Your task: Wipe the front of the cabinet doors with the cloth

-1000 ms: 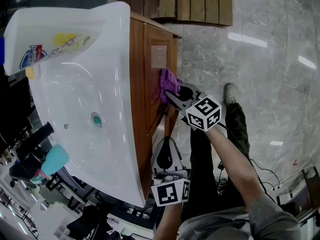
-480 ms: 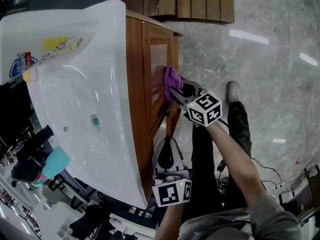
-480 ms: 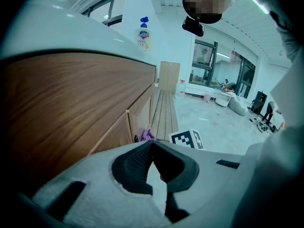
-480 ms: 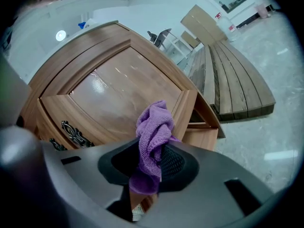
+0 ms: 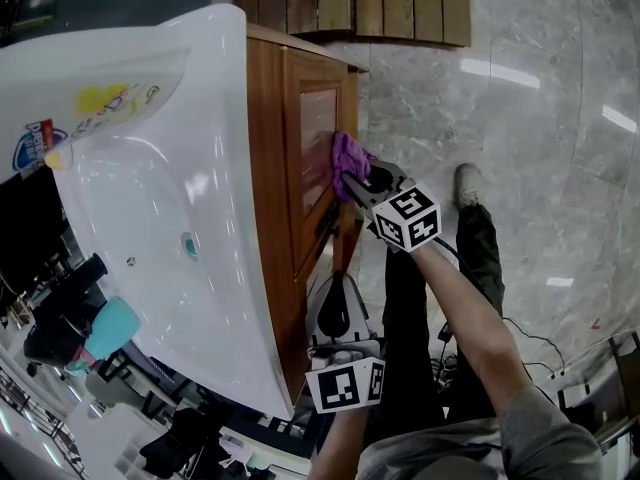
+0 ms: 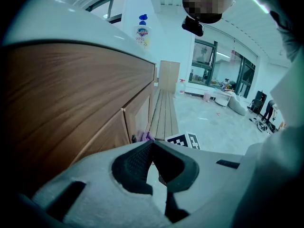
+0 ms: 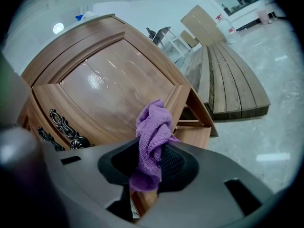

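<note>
Right gripper (image 7: pixel 151 148), jaws clamped on the purple cloth (image 7: pixel 153 122), holds the cloth's bunched free end against the far cabinet door (image 7: pixel 111 91), at the right side of its panel frame and right of the ornate handles (image 7: pixel 64 125). Left gripper (image 6: pixel 153 145), jaws together with nothing between them, hangs by the near end of the cabinet front, just beside the white basin (image 5: pixel 150 168).

Floor (image 5: pixel 520 118) before the cabinet doors (image 5: pixel 315 128) lies open (metal handles (image 7: pixel 66 127) protrude).
</note>
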Demonstrator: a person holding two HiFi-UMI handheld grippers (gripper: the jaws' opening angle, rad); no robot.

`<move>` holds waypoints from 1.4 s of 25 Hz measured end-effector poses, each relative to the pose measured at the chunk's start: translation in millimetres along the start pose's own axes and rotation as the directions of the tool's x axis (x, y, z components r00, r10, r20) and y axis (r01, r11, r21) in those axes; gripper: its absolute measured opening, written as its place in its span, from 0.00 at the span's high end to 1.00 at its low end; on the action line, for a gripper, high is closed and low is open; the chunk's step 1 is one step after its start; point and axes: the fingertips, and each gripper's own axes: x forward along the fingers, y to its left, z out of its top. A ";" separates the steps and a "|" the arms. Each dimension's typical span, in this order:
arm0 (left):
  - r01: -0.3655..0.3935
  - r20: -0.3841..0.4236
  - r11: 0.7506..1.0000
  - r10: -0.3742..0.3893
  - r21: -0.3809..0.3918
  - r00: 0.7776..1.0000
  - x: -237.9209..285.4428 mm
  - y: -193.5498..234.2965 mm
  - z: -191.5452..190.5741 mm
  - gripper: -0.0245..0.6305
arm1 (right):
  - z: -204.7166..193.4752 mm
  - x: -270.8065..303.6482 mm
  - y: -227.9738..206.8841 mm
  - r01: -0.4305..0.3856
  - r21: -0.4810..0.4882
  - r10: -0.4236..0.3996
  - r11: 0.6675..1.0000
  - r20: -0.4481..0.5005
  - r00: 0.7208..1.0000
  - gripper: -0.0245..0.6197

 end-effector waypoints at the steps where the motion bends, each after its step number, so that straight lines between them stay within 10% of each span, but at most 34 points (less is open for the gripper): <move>1: 0.001 0.000 1.000 -0.001 -0.001 1.000 1.1 -0.4 -0.2 0.95 | -1.9 0.9 -3.4 0.012 0.005 -0.012 1.000 -0.009 1.000 0.80; 17: -0.019 0.006 1.000 0.019 -0.010 1.000 5.6 6.2 3.2 0.95 | -37.1 3.8 -42.3 0.106 0.085 -0.095 0.991 -0.125 0.988 0.80; 35: 0.005 0.015 1.000 -0.005 -0.004 1.000 -2.8 -17.2 14.9 0.95 | 25.3 -59.0 -36.3 0.089 0.118 -0.092 0.989 0.019 0.996 0.80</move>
